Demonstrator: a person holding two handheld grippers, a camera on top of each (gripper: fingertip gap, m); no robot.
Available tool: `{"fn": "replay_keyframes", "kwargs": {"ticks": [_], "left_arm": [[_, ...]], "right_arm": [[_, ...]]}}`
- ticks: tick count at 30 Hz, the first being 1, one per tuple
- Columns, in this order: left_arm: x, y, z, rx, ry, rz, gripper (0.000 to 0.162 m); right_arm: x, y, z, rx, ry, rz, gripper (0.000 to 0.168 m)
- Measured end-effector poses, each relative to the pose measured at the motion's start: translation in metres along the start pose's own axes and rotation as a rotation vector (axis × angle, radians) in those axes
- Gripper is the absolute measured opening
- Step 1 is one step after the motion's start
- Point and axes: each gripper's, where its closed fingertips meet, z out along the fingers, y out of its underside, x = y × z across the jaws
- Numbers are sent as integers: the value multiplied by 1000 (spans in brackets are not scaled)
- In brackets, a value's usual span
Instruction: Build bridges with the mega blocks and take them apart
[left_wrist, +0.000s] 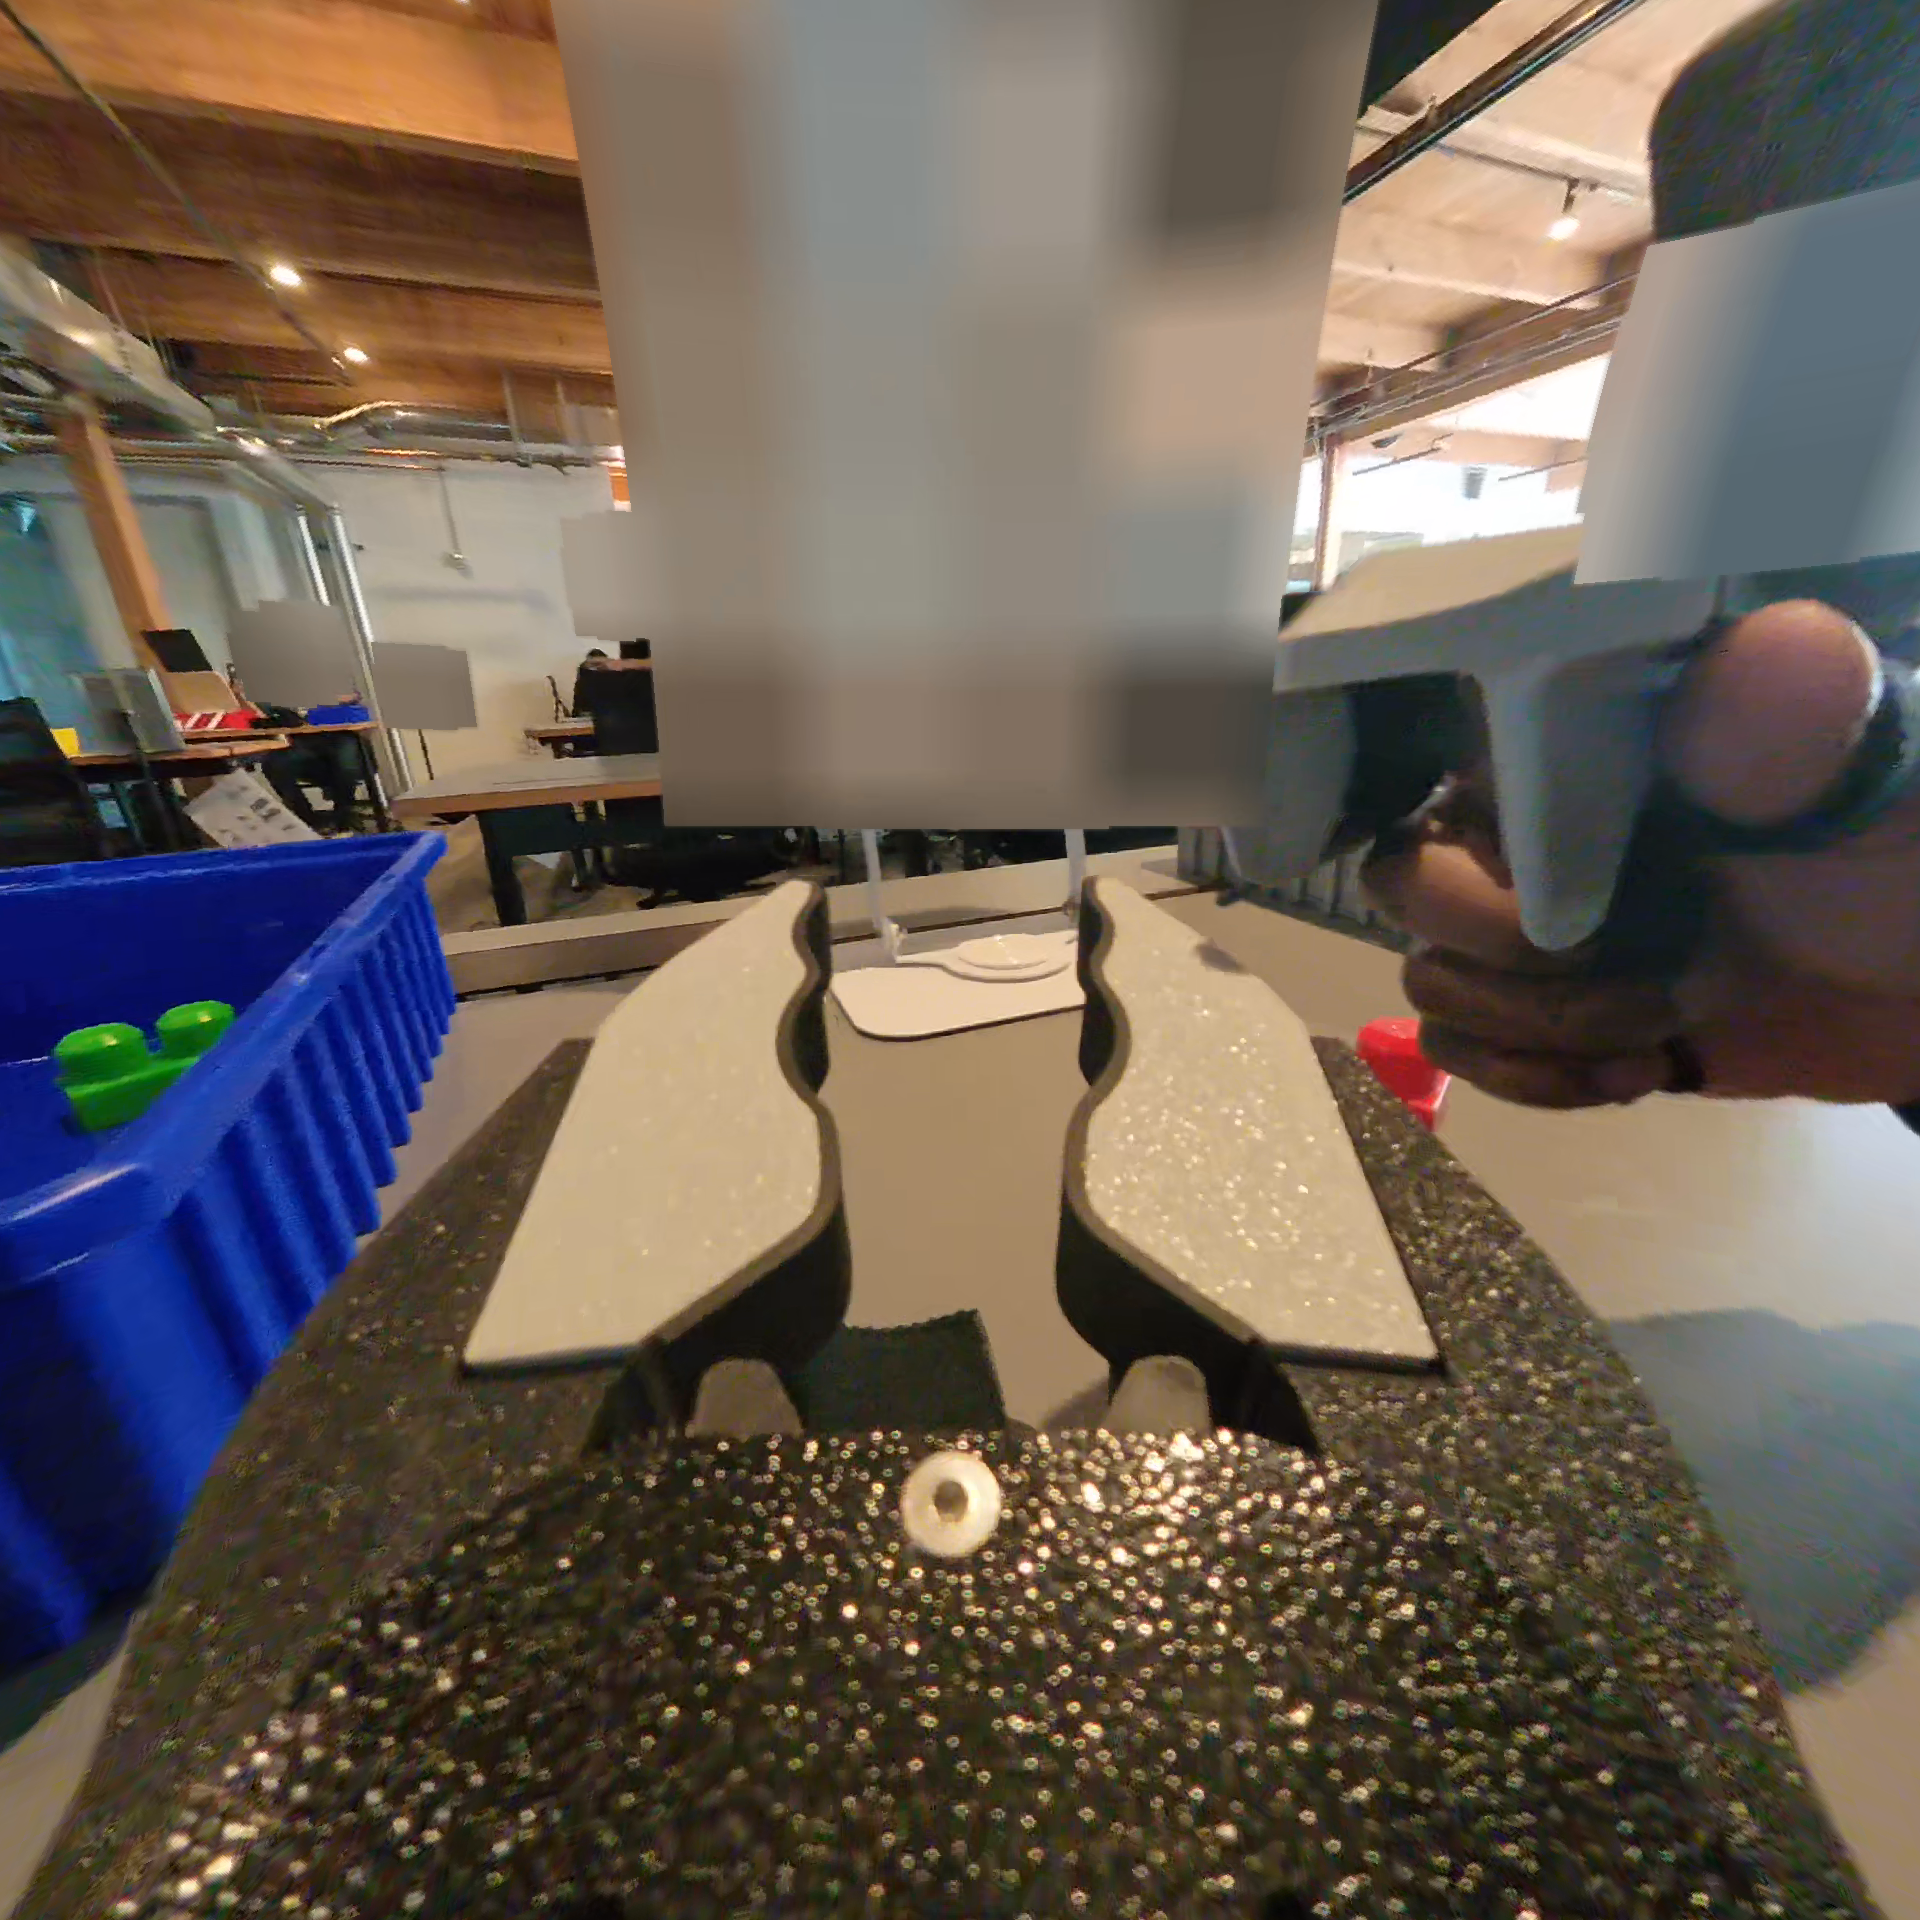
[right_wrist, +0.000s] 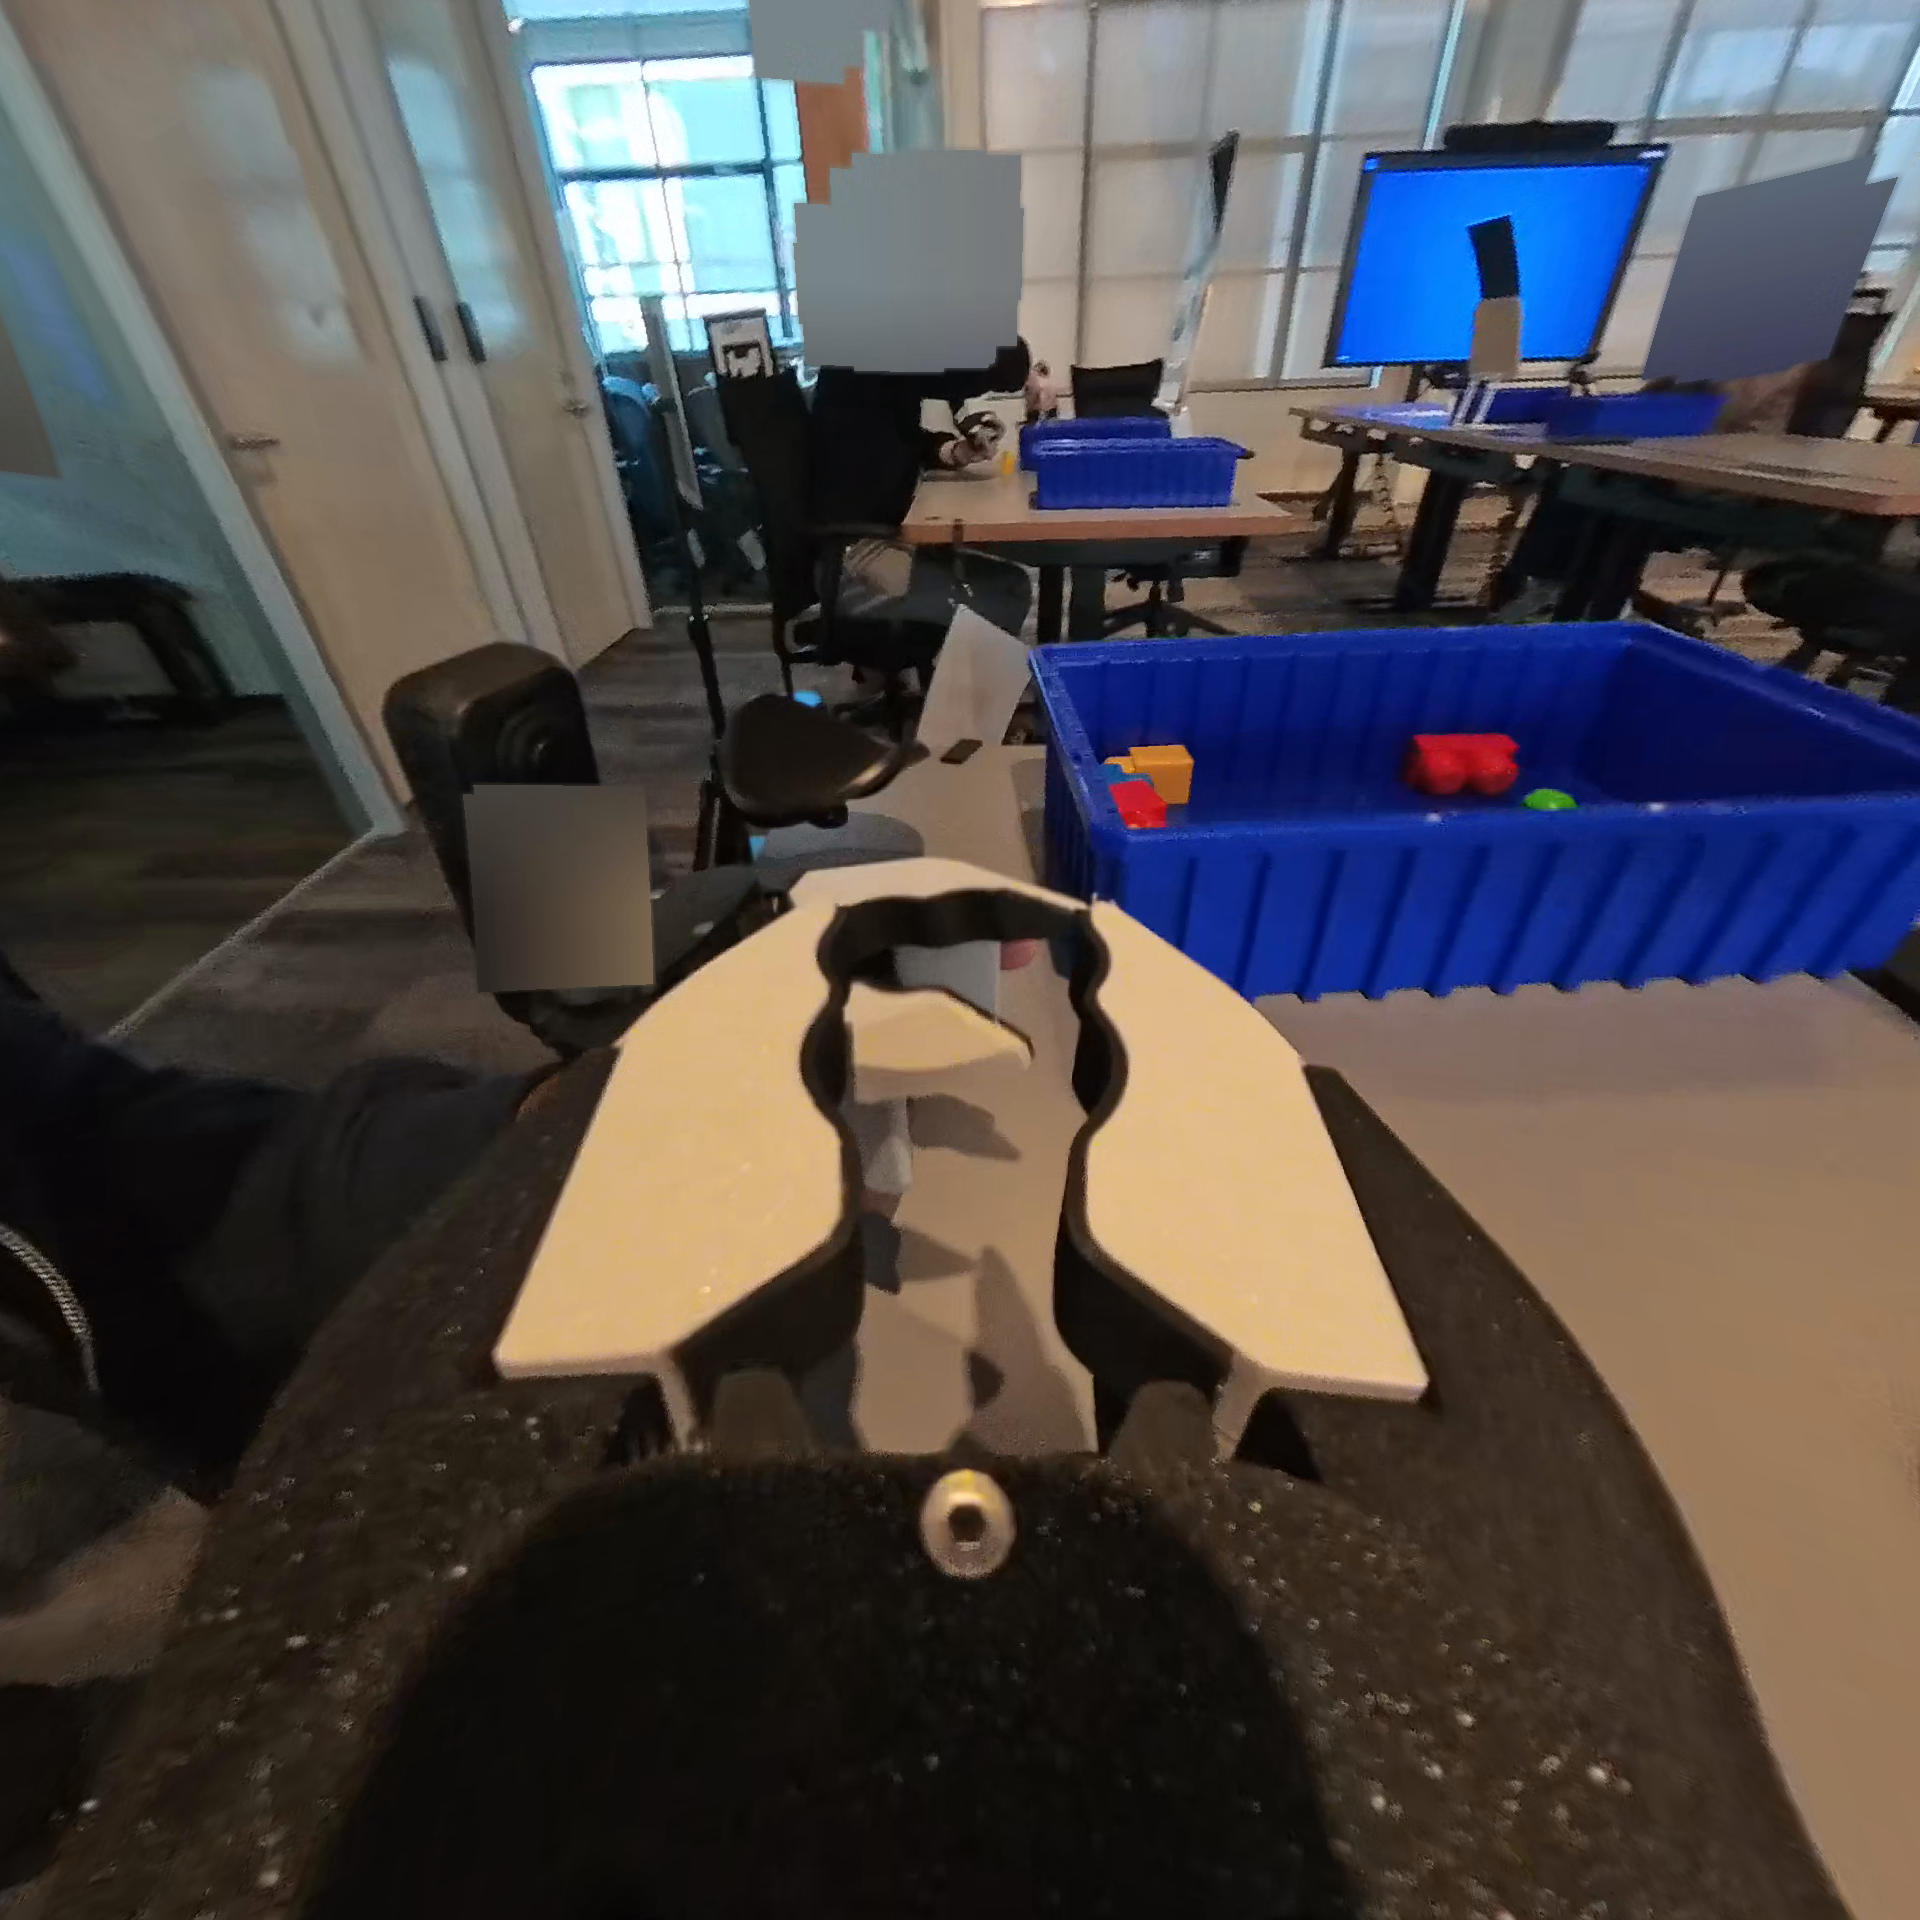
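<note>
Both my claws are empty, left gripper (left_wrist: 951, 935) spread wide and right gripper (right_wrist: 961, 925) pinched at its tips, so I judge building unstarted; next I fetch blocks from the blue bin (right_wrist: 1455, 914).

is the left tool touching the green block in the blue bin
Apart. The left wrist view shows the left tool open over bare table, while the green block sits inside the blue bin, well off to its side.

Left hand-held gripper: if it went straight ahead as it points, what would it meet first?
Probably the white stand base on the grey table, straight beyond the open left hand-held gripper; nothing lies between them, though depth is unclear.
</note>
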Motion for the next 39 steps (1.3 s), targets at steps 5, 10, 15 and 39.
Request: {"fn": "replay_keyframes", "kwargs": {"ticks": [5, 10, 15, 39], "left_arm": [[-14, -4, -13, 39, -38, 11, 43], [-18, -7, -16, 69, -28, -3, 42], [-20, -8, -19, 69, -30, 25, 42], [-28, -18, -34, 162, 4, -105, 43]], "right_arm": [[34, -26, 37, -137, 17, -197, 36], [109, -48, 104, -328, -7, -412, 37], [191, -29, 193, -548, -132, -579, 48], [348, 145, 297, -1476, -321, -538, 50]]}}
